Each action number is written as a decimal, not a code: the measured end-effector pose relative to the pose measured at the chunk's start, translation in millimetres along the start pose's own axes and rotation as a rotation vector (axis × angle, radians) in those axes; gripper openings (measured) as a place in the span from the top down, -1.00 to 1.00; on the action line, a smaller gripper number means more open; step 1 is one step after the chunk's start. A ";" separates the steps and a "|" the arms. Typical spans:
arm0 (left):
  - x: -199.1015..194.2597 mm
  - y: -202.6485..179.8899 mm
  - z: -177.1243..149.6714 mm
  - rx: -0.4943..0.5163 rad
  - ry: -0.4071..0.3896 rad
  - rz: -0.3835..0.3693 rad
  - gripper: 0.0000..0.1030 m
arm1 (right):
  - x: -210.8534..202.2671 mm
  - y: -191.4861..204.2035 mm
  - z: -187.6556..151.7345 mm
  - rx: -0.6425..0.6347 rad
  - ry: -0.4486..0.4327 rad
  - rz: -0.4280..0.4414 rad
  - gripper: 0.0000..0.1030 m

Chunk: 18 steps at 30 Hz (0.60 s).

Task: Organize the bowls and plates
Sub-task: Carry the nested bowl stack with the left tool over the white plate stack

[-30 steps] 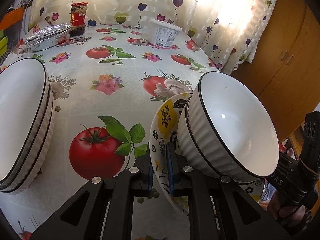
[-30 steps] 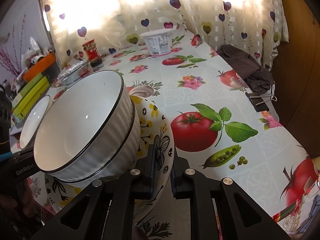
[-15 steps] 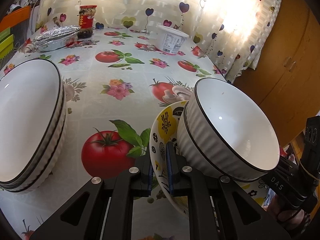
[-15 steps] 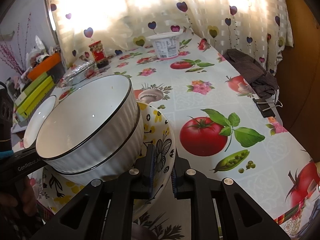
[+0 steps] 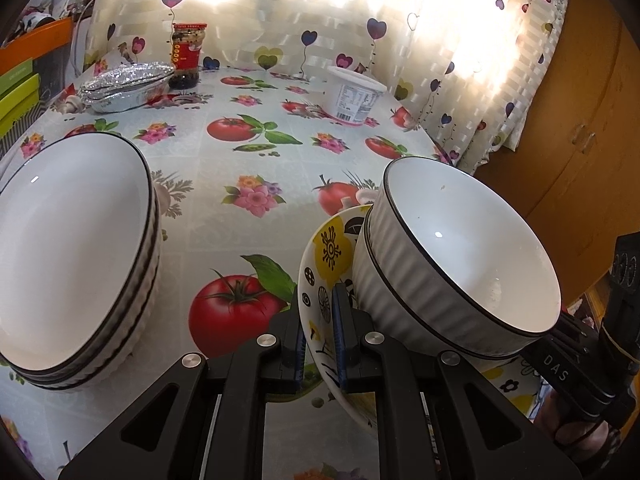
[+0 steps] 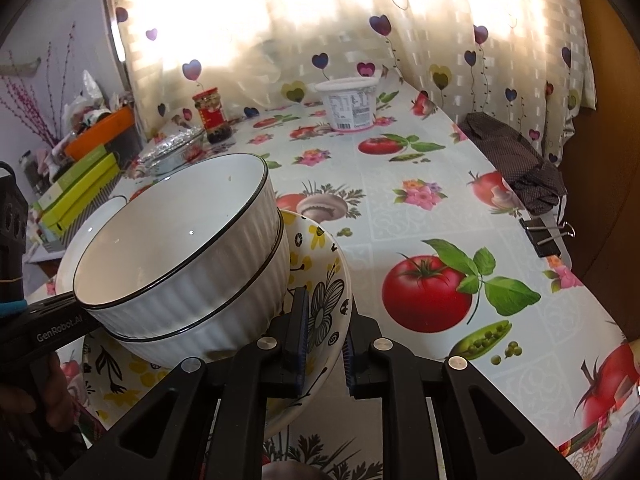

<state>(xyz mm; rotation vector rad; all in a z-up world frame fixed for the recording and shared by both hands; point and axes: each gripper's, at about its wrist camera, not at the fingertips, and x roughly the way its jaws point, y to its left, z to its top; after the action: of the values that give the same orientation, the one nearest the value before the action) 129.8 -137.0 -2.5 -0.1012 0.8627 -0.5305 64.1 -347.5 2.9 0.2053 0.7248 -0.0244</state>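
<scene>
A patterned plate [image 5: 326, 252] [image 6: 320, 276] with yellow and black flowers carries two stacked white ribbed bowls [image 5: 460, 256] [image 6: 180, 256] with black rims. My left gripper [image 5: 319, 328] is shut on the plate's left rim. My right gripper [image 6: 323, 344] is shut on its right rim. The plate hangs above the table between the two grippers. A second stack of white ribbed bowls [image 5: 68, 256] sits on the table at the left; in the right wrist view only its rim [image 6: 86, 224] shows behind the carried bowls.
On the tomato-print tablecloth [image 5: 248, 168] stand a white tub [image 5: 354, 94], a sauce jar [image 5: 187, 56] and a foil-covered dish [image 5: 124, 86] at the far end. A dark folded cloth [image 6: 516, 160] and binder clip [image 6: 546, 232] lie at the right edge. A wooden cabinet [image 5: 568, 120] stands to the right.
Both grippers keep their hold on the plate. The views have tilted up a little, so the table's far end and the left bowl stack sit lower and more centred.
</scene>
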 end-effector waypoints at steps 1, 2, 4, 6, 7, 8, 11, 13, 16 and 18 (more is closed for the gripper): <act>-1.6 0.9 1.1 -0.001 -0.004 0.002 0.79 | -0.4 0.8 1.1 -0.002 -0.003 0.001 0.72; -3.4 1.3 1.7 -0.001 -0.009 0.004 0.79 | -1.6 2.2 2.6 -0.005 -0.008 0.004 0.72; -7.2 2.0 3.9 -0.005 -0.016 0.008 0.79 | -2.7 4.9 5.1 -0.010 -0.013 0.008 0.72; -10.5 3.0 6.2 -0.005 -0.025 0.012 0.79 | -4.1 8.4 8.5 -0.019 -0.021 0.013 0.72; -13.3 3.7 7.6 -0.006 -0.033 0.015 0.79 | -4.8 10.2 10.0 -0.021 -0.025 0.015 0.72; -15.4 4.2 8.8 -0.006 -0.039 0.018 0.79 | -5.5 12.0 11.8 -0.023 -0.028 0.018 0.72; -21.8 7.4 13.4 -0.010 -0.053 0.025 0.79 | -7.8 18.0 17.1 -0.030 -0.038 0.030 0.72; -26.1 9.9 16.3 -0.014 -0.062 0.031 0.79 | -8.7 22.8 20.9 -0.036 -0.043 0.038 0.72; -32.7 14.1 19.4 -0.019 -0.076 0.039 0.79 | -9.6 29.0 25.9 -0.042 -0.049 0.050 0.72; -37.4 17.8 21.0 -0.022 -0.086 0.044 0.79 | -9.9 33.5 29.7 -0.049 -0.057 0.056 0.72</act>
<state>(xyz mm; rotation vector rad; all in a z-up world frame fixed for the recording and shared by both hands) 132.8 -106.1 32.0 -0.1240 0.7852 -0.4724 79.3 -321.0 37.0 0.1771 0.6617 0.0412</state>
